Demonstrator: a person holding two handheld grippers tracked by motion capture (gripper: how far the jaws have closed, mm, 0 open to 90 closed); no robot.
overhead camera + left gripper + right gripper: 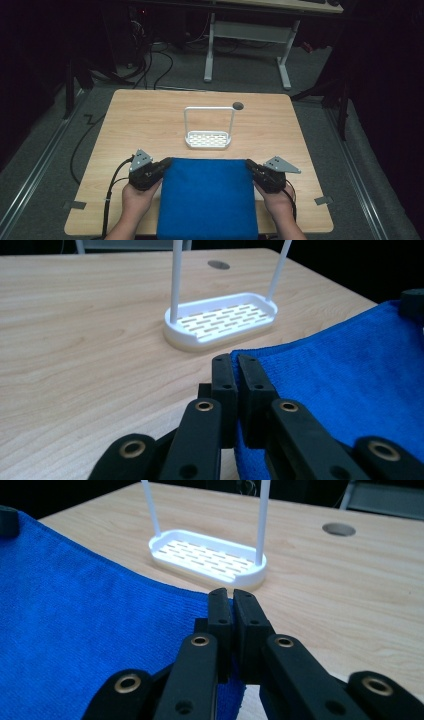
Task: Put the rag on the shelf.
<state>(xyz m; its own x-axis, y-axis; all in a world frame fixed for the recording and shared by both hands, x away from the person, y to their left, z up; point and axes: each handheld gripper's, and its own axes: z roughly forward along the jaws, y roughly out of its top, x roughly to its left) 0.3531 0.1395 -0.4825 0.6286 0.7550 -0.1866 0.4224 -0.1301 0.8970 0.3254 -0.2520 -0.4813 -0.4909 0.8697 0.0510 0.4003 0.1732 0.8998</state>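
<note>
A blue cloth point(207, 195) is stretched flat between my two grippers at the near side of the table, its near edge hanging over the front. My left gripper point(167, 162) is shut on the cloth's far left corner point(250, 357); in the left gripper view its jaws point(236, 360) pinch the blue fabric. On the opposite side, my right gripper point(247, 163) is shut on the far right corner, where the cloth point(90, 620) disappears between the closed jaws point(230, 594). A white rack point(208, 131) with a slotted base and a tall hoop handle stands just beyond the cloth.
The wooden table point(150, 115) has a round cable hole point(238, 105) at the back right. Cables trail from the left gripper over the front left edge. A white desk frame point(247, 45) stands on the floor behind the table.
</note>
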